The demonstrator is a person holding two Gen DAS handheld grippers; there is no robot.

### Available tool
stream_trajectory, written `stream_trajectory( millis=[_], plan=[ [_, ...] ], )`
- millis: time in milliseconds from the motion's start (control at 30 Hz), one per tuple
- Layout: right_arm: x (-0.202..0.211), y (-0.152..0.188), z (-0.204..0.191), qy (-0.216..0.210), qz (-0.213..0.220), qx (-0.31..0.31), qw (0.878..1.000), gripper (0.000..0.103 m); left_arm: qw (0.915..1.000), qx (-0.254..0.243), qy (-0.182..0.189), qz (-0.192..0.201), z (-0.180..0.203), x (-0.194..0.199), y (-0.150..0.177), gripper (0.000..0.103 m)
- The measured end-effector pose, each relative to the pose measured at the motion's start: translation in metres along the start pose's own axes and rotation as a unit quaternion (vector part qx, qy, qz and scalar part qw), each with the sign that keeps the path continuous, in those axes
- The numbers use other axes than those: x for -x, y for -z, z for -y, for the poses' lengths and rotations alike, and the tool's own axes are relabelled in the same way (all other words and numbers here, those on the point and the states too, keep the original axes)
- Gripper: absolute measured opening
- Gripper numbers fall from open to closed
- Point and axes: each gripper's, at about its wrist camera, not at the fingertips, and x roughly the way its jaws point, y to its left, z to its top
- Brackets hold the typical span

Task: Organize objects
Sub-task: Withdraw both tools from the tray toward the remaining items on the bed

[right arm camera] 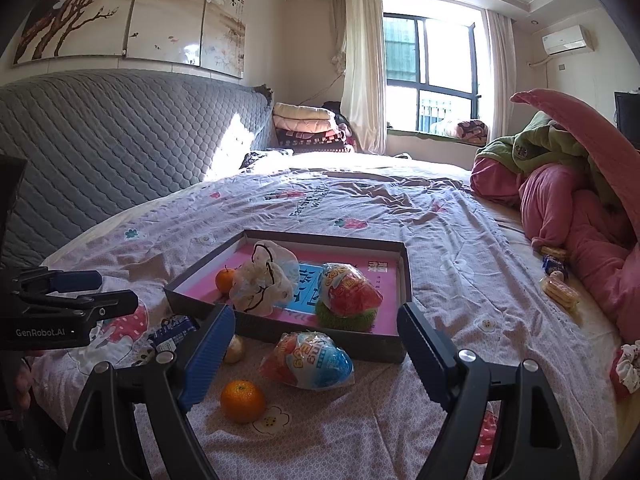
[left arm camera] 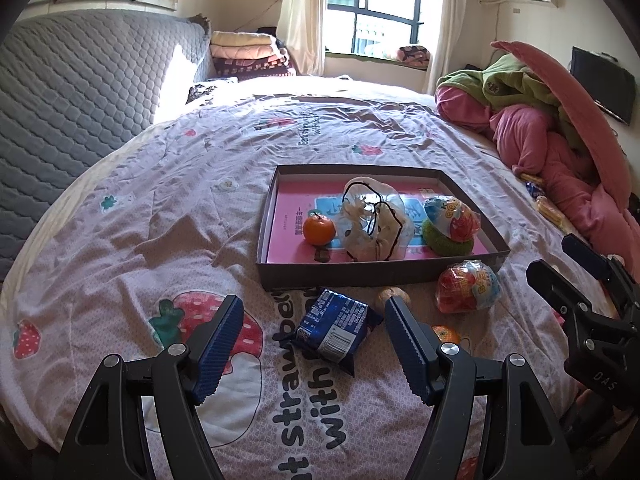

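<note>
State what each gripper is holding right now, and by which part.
Nothing is held. The left gripper stands open above the blue snack packet; the right gripper stands open over the wrapped toy egg, touching neither.

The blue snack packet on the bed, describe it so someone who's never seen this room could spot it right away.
Start at the shallow cardboard tray on the strawberry-print bedspread. Just outside its near wall lies the blue snack packet, flat on the cover. It is the only dark blue, rectangular foil wrapper there; its neighbours are round: oranges and egg-shaped toys.
</note>
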Motion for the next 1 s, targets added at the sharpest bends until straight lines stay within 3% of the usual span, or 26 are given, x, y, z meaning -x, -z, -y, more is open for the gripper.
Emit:
stream_trajectory(
  millis=[1000],
  plan=[
    [-0.006,0.034,-0.032,-0.021,-0.068,0.016,0.997,0.083,0.9989,-0.015,0.004,-0.044,0.002,-0.017,0.033,0.074]
  ],
)
